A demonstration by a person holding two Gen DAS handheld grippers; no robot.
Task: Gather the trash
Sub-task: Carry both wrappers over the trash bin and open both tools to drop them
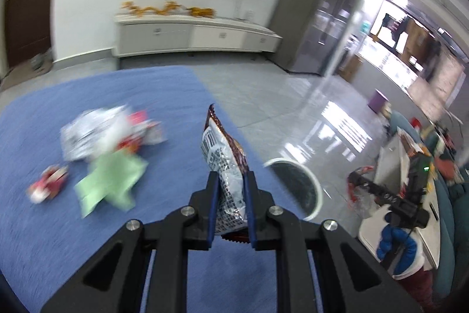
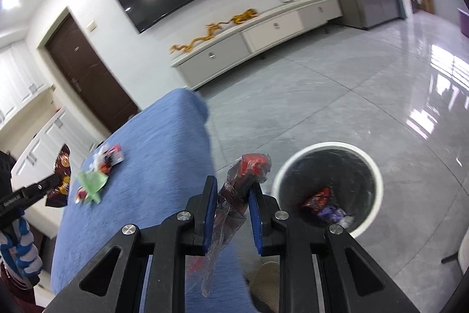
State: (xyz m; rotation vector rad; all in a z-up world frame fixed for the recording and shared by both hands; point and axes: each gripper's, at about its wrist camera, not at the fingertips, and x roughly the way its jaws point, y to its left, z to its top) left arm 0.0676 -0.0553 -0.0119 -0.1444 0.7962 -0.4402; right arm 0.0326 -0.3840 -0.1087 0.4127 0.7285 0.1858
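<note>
- You are in the carry step: each gripper has a piece of trash and is over the blue worktop (image 1: 102,239), near its edge.
- Your left gripper (image 1: 231,181) is clenched on a silver-and-brown snack bag (image 1: 225,160), which stands up between the fingers.
- Your right gripper (image 2: 233,189) grips a red-and-clear wrapper (image 2: 249,169).
- The white-rimmed bin (image 2: 372,166) sits on the floor just beside the worktop, some trash already inside.
- Next, I judge, bring each gripper over the bin's mouth and release.
- More wrappers (image 1: 108,134) and a green paper (image 1: 111,181) remain on the worktop.
</note>
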